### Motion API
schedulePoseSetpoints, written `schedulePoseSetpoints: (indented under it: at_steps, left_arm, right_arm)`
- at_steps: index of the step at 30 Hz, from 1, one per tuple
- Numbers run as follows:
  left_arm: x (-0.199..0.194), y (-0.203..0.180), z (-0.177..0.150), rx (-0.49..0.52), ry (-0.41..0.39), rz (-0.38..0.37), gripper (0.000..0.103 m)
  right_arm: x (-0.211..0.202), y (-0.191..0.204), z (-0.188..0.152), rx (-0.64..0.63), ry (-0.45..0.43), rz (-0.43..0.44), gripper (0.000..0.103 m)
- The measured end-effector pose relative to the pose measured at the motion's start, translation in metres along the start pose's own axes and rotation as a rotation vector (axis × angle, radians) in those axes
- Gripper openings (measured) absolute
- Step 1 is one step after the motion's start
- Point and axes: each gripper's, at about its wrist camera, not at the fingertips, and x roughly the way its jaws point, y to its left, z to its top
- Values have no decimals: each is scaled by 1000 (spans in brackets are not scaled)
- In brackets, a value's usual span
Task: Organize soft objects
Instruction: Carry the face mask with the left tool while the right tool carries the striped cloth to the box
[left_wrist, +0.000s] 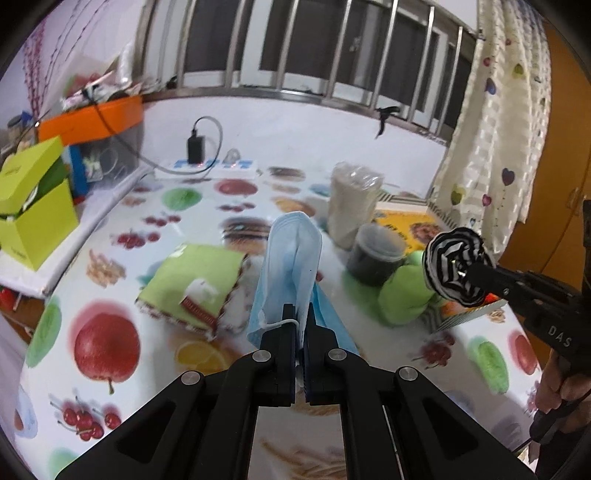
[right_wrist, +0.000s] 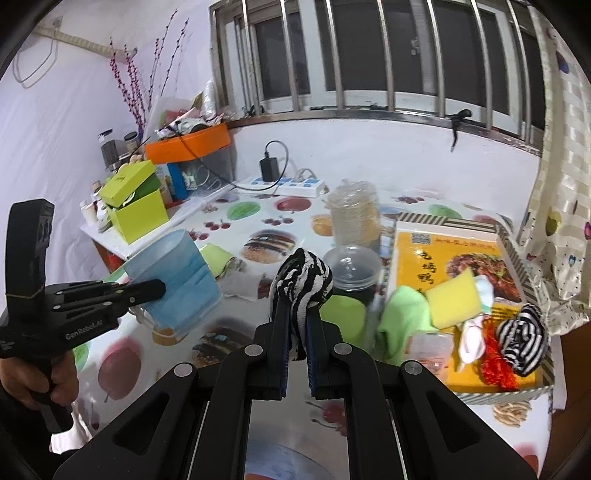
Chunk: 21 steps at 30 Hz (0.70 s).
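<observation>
Jar (right_wrist: 351, 271) and cup stack (right_wrist: 354, 218) beside tray (right_wrist: 515, 242)

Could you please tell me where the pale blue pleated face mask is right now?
The pale blue pleated face mask is clamped in the left gripper, lifted above the fruit-print tablecloth.

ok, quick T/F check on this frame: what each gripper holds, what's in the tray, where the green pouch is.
1. The left gripper is shut on a blue face mask. True.
2. The right gripper is empty. False: it is shut on a black-and-white striped cloth.
3. The tray already holds a yellow sponge. True.
4. The green pouch lies in the tray. False: it lies on the fruit-print tablecloth.
</observation>
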Motion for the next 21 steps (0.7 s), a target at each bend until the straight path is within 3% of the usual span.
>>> schedulePoseSetpoints:
  at_steps: [21]
  left_arm:
    - [15,-82,31,120,-34,-159,3]
  right_arm:
    - [-31,-66,-12,123,-30,-143,8]
